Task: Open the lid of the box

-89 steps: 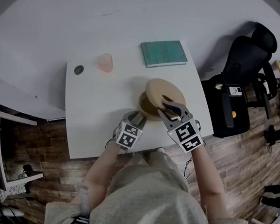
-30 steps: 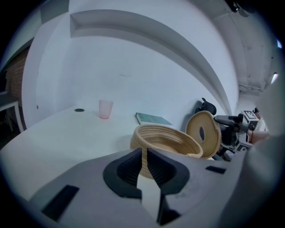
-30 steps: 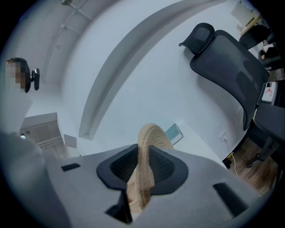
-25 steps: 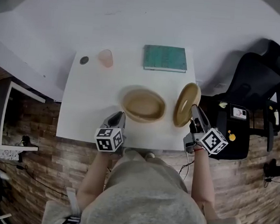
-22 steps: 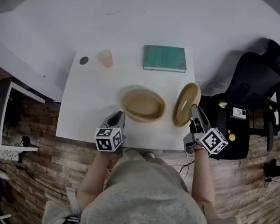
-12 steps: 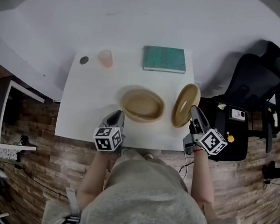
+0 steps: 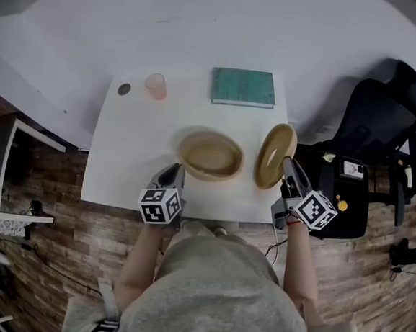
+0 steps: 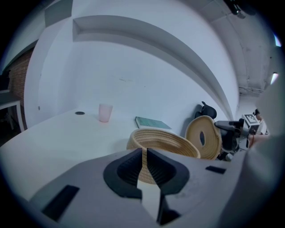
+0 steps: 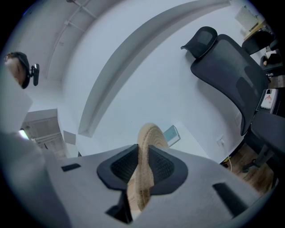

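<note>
no legible text or signs

Your white surface [image 7: 129, 162] carries three bystanders along its far edge: a small dark disc [image 7: 124, 88] at the left corner, a pale pink cup [image 7: 155, 86] upright just beside it, and a green book [image 7: 244, 87] lying flat toward the right. A black office chair [image 7: 375, 118] stands off your right side on the brick-patterned floor [image 7: 41, 255].
</note>
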Action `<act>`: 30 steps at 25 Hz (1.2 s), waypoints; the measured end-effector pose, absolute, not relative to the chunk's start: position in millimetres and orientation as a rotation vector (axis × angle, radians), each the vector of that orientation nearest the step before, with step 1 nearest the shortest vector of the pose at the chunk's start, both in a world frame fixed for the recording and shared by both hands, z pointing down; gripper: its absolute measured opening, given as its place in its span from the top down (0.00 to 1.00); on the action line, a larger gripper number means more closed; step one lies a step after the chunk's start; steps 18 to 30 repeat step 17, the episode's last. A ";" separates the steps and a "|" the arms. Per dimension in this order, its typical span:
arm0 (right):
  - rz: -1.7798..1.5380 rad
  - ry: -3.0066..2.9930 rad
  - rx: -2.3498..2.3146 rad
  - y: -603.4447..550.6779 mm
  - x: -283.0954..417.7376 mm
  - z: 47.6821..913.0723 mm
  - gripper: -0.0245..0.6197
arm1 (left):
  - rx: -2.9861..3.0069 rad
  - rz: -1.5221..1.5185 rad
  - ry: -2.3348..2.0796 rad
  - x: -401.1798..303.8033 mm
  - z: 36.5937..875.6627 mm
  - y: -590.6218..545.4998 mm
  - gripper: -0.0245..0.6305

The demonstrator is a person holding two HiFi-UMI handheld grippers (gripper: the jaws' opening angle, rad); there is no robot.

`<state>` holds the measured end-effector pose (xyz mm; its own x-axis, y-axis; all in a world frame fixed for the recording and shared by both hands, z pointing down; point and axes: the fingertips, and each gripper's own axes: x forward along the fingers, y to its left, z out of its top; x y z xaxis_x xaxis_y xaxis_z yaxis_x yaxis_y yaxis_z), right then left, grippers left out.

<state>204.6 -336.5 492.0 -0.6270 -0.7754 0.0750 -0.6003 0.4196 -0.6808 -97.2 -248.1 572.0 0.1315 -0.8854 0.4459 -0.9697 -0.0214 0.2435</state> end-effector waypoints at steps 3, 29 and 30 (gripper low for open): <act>-0.981 2.441 -1.167 -336.7 201.0 487.7 0.85 | 1.934 0.232 -1.781 -96.8 572.4 -248.0 0.92; -0.994 2.445 -1.196 -336.9 205.0 494.4 0.85 | 1.919 0.228 -1.788 -96.0 575.3 -246.5 0.92; -0.994 2.445 -1.196 -336.9 205.0 494.4 0.85 | 1.919 0.228 -1.788 -96.0 575.3 -246.5 0.92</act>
